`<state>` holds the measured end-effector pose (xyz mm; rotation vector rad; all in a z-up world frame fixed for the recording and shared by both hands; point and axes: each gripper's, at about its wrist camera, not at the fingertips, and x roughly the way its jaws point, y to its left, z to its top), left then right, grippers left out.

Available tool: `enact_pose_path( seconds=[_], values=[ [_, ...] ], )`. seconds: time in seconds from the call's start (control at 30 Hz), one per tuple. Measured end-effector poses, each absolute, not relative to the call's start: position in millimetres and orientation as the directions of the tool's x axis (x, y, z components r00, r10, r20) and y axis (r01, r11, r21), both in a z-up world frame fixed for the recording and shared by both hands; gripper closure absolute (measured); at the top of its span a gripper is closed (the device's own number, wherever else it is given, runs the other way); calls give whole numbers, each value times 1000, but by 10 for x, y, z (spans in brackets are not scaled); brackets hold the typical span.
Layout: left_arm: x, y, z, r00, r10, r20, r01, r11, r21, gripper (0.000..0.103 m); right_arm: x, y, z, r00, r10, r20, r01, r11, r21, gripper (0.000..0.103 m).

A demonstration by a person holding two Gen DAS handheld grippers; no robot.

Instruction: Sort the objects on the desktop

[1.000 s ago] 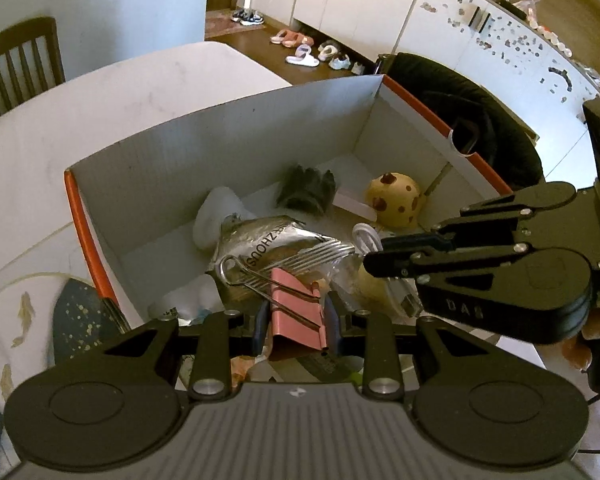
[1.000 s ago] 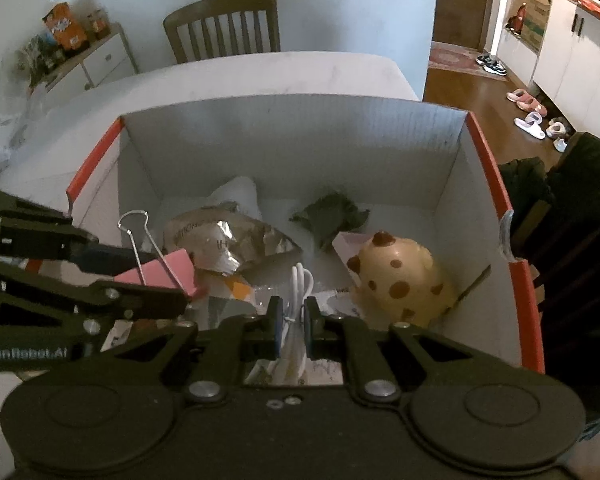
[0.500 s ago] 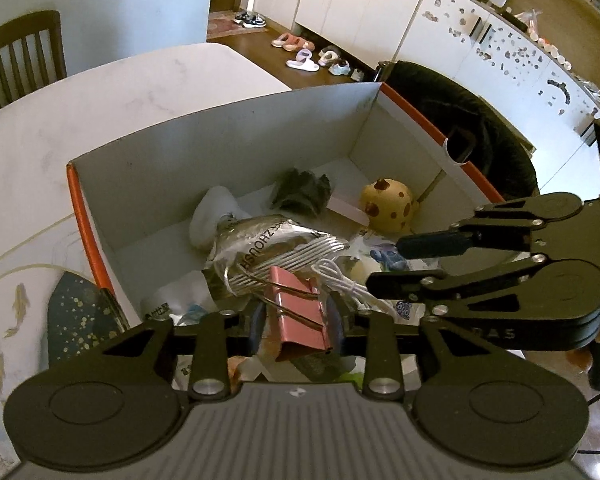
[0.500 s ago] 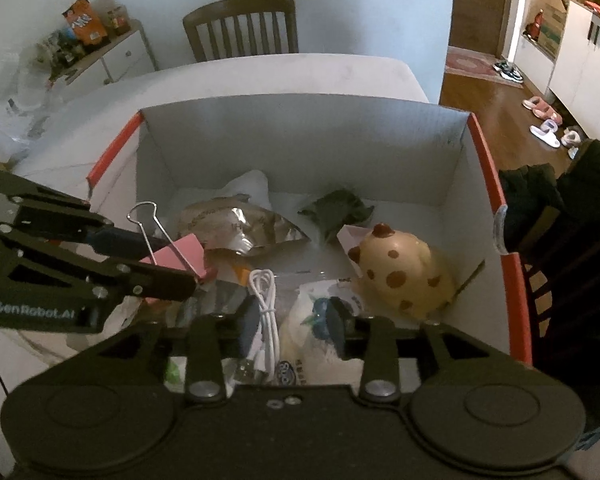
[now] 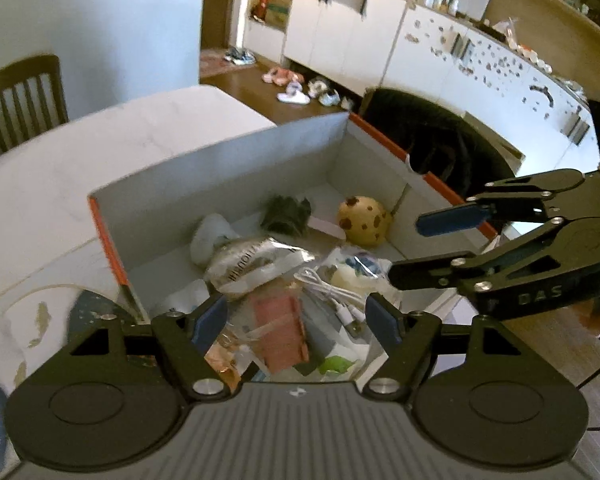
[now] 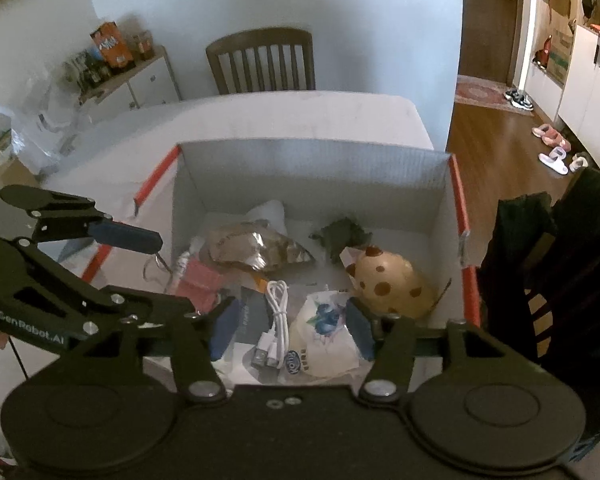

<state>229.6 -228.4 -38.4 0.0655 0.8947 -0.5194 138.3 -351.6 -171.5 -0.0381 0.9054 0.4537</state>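
Note:
Both grippers hang over an orange-edged white box point(image 5: 220, 176) point(image 6: 312, 184). My left gripper point(image 5: 296, 316) has its jaws opening, with nothing between its pads. The pink binder clip point(image 5: 280, 328) point(image 6: 200, 284) lies loose below it among the box's contents. My right gripper point(image 6: 292, 326) point(image 5: 406, 251) has its jaws opening too, and it holds nothing. Under it the coiled white cable point(image 6: 276, 320) point(image 5: 332, 292) rests in the box beside a white pouch with a blue print point(image 6: 324, 332).
Also in the box are a silver foil packet point(image 5: 256, 264), a yellow toy with brown spots point(image 6: 388, 284) and a dark green wad point(image 5: 286, 212). The box stands on a white table point(image 5: 100, 148). A wooden chair point(image 6: 264, 60) is behind it, and a dark jacket hangs on a chair point(image 6: 560, 260) at the right.
Both grippers went from shut to open. The left let go of the pink binder clip, the right let go of the white cable; both now lie in the box. Both grippers rose and drew back.

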Motion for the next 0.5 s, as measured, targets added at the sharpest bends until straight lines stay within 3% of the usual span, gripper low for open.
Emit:
enact_pose_path(
  seconds=[0.43, 0.5],
  values=[
    [2001, -1969, -78, 635, -410, -655, 377, 904, -201, 27, 1116, -3552, -1406, 589, 388, -708, -404, 901, 158, 35],
    [1962, -1951, -61, 641, -403, -653, 371, 908, -196, 17, 1051, -3545, -1377, 600, 390, -698, -407, 900, 153, 33]
  ],
)
